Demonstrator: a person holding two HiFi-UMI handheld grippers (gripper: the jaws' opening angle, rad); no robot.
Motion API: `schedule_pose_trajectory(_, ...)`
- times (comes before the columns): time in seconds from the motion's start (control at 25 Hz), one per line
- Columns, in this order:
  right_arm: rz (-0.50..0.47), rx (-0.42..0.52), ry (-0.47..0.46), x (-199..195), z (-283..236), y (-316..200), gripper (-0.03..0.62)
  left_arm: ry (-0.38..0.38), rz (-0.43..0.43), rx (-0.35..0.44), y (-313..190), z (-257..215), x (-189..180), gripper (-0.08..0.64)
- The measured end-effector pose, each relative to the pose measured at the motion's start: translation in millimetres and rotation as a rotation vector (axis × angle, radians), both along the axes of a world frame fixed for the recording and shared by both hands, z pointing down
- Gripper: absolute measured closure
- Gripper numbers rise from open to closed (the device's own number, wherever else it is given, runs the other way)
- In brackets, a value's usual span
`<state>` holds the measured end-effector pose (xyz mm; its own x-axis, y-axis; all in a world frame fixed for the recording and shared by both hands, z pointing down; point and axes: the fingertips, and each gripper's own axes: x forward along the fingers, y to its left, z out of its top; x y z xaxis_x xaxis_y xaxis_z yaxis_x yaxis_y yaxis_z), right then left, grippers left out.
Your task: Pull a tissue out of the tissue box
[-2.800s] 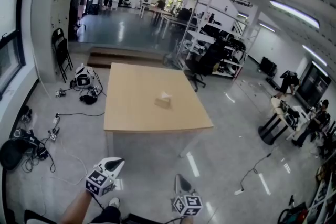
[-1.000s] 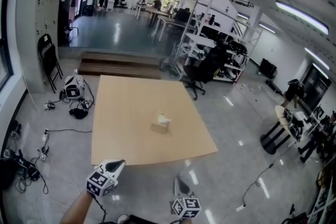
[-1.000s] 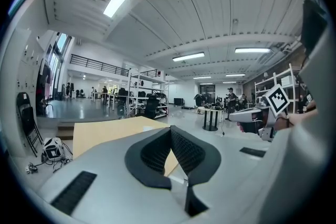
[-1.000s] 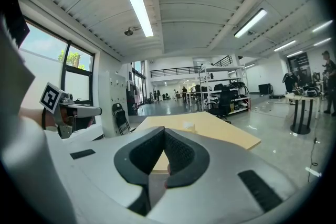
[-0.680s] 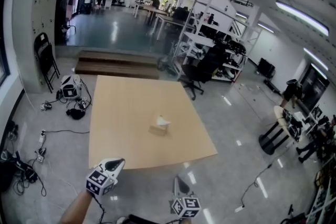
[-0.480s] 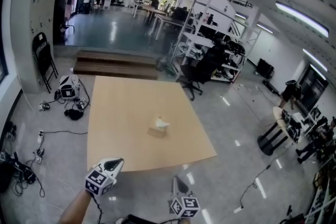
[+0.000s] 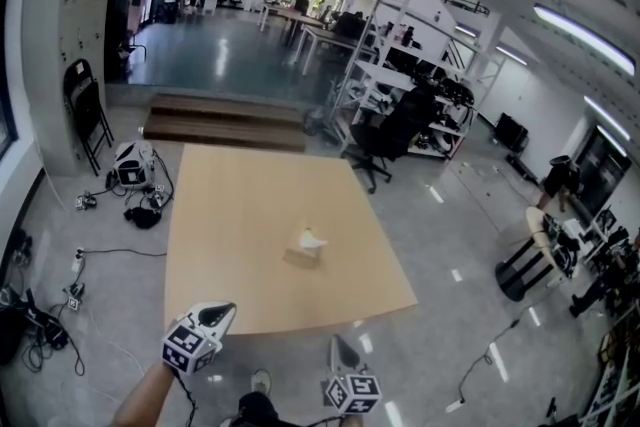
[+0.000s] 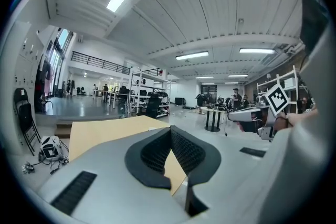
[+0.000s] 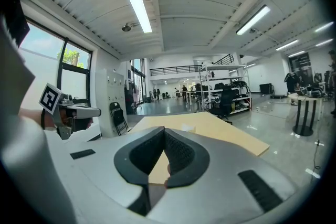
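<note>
Box: small tan cardboard tissue box [image 7: 306, 254], white tissue [image 7: 313, 238] sticking up, on big light wooden table [image 7: 230, 205].
Left gripper [image 8: 170, 131]: clenched tight, empty, far from box.
Right gripper [image 9: 164, 132]: clenched tight, empty.

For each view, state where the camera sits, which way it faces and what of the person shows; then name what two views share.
Head view: on the person's head, facing forward and steeply down at the table and tissue box; left hand-held gripper, right hand-held gripper and a forearm show.
Left gripper view: on the left hand-held gripper, facing along its shut jaws over the table; the right one shows.
Right gripper view: on the right hand-held gripper, likewise; the left one shows.
Shared: head and right gripper views show the tissue box.
</note>
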<state>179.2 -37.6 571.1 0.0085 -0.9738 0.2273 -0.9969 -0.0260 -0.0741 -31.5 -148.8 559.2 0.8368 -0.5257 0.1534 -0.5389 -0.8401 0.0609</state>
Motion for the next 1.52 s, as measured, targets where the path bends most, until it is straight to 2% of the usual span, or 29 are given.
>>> schedule_pose_trajectory(0.36,-0.038,-0.006,0.007,23.7,7.9,-51.3,0.581,-0.008,-0.064,-0.011,-42.1,7.1,11.1,0.552)
schedule_pose_trajectory(1.24,-0.055,-0.020,-0.007,85.2,7.5,-145.9,0.581,-0.010,-0.066,-0.030,-128.4,7.6,77.0,0.552)
schedule_pose_trajectory(1.52,-0.103,-0.026,-0.010,90.5,6.8,-182.8,0.581,-0.011,-0.106,-0.040,-154.5,7.9,83.2,0.552)
